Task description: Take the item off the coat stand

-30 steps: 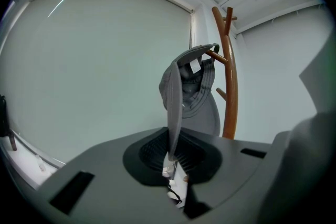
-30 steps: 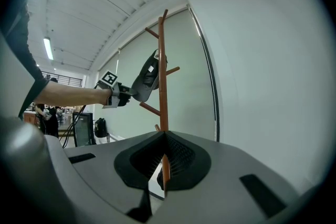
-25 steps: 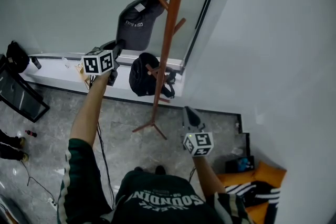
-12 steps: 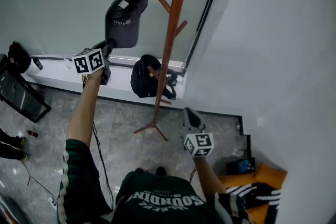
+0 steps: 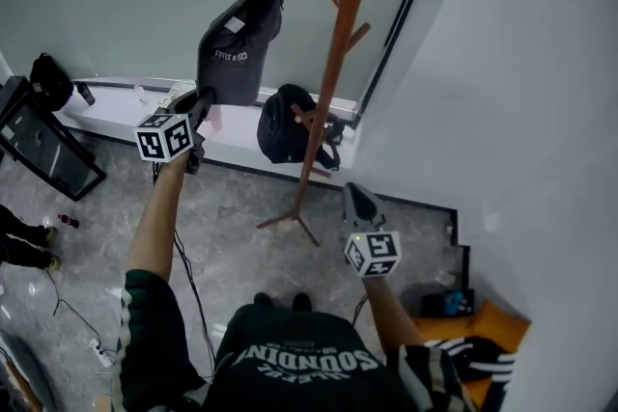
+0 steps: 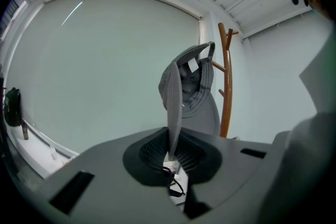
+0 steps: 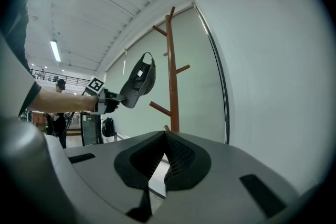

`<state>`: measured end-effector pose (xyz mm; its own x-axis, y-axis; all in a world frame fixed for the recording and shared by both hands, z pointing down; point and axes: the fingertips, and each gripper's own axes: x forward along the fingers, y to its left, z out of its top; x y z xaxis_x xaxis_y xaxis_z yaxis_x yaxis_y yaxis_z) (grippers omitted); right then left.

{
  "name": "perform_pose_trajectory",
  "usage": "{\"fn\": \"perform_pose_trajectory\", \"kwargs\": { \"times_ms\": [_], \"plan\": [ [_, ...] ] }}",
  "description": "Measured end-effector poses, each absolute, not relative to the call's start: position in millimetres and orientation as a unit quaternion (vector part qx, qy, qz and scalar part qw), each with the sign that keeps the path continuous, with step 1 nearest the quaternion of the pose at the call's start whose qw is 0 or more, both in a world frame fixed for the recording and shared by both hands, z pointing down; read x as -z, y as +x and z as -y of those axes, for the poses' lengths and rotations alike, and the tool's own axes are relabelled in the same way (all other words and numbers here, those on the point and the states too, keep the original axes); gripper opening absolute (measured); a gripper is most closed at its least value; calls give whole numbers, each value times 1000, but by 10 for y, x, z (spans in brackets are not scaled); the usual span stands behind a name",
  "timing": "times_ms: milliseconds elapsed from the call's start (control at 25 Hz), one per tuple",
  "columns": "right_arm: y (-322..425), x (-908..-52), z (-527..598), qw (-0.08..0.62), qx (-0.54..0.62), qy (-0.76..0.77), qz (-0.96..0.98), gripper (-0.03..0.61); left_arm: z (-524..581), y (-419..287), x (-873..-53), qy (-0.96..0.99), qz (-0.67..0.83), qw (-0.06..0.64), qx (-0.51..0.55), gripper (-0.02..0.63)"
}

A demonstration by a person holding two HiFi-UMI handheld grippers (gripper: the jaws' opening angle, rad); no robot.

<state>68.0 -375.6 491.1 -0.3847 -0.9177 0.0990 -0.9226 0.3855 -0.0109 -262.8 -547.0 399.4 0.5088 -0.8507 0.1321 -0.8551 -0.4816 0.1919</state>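
Note:
A grey cap hangs free to the left of the brown wooden coat stand, clear of its pegs. My left gripper is raised and shut on the cap's brim. In the left gripper view the brim stands edge-on between the jaws of the left gripper, with the stand behind. A black bag still hangs on a lower peg. My right gripper is held low near the stand's foot, shut and empty. Past the right gripper I see the cap and the stand.
A white window ledge runs behind the stand, with a small black bag on it. A black framed panel leans at the left. A white wall closes the right side. Orange and black items lie at the bottom right.
The left gripper has carried the cap off the upper peg and leftwards away from the stand. The right gripper stays low and shut.

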Motion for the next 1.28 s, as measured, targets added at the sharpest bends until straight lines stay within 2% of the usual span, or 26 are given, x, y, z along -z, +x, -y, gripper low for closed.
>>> {"fn": "perform_pose_trajectory", "kwargs": {
  "times_ms": [840, 1280],
  "plan": [
    [348, -5152, 3743, 63, -28, 499, 864, -2, 3914, -2230, -5307, 851, 486, 197, 13, 15],
    [310, -5241, 3736, 81, -37, 491, 867, -2, 3727, -2141, -5602, 844, 488, 222, 14, 15]
  ]
}}
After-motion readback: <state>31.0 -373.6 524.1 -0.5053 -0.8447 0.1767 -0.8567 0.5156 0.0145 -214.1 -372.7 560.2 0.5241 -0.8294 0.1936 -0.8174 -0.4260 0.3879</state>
